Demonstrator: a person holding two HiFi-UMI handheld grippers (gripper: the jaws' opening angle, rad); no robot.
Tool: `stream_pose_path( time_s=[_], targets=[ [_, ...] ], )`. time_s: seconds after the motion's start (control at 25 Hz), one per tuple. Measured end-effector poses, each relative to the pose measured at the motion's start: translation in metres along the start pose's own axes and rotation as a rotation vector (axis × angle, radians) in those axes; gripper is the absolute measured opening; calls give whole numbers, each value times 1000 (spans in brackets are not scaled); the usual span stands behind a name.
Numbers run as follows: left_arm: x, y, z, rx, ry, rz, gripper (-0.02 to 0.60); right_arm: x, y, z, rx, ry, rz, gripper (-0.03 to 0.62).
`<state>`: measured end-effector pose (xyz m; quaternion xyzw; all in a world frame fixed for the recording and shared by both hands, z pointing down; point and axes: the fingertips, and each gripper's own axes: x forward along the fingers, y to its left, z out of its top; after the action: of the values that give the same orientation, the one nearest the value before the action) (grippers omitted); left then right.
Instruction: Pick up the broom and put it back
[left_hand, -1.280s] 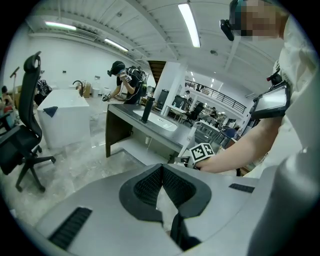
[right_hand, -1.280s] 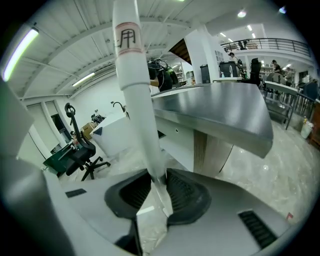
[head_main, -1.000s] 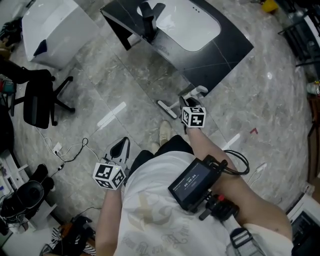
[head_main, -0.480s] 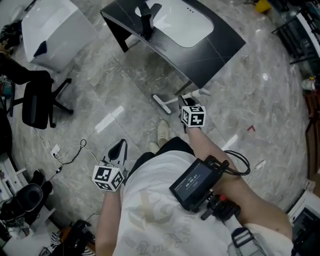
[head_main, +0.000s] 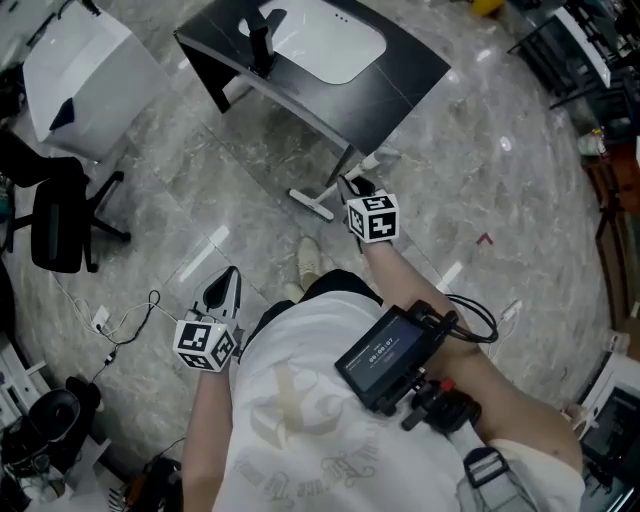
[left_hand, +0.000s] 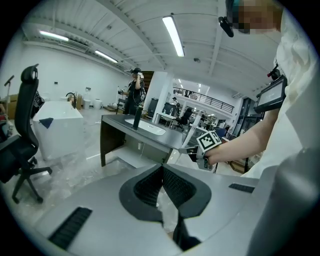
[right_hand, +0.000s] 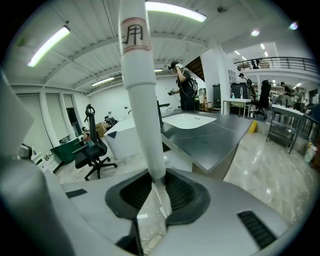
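Broom (right_hand: 141, 100) is clamped at its white handle between the ribbed pads (right_hand: 179, 191) of my right gripper (right_hand: 157, 187). The pole runs straight up out of the jaws with a small red-printed label near the top. I can't tell from any view whether the brush end is off the floor (head_main: 200, 200) yet. Just past the handle is the dark desk (right_hand: 210, 135) with the white basin set in it, so the broom is right beside that desk.

My left gripper (left_hand: 161, 172) has its 2 jaws closed together with nothing between them. It hangs low at my left side, well apart from the right one.

I'd call the pickup done, and this is the carry. The next move is walking the broom to wherever it lives, which I can't spot in these views. I need to keep the pole upright and away from the desk edge, and the grip tight so it doesn't slide. The left gripper could steady the handle if it swings.
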<state>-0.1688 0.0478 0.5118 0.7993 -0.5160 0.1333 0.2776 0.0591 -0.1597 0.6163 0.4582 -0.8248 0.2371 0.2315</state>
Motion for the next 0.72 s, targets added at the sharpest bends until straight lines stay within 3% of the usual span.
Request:
stream_pose_path(
  time_s=[0.72],
  targets=[
    [-17,-37,-27,4,-49,-96,11,-138,27,27,-108,-121,79,95]
  ],
)
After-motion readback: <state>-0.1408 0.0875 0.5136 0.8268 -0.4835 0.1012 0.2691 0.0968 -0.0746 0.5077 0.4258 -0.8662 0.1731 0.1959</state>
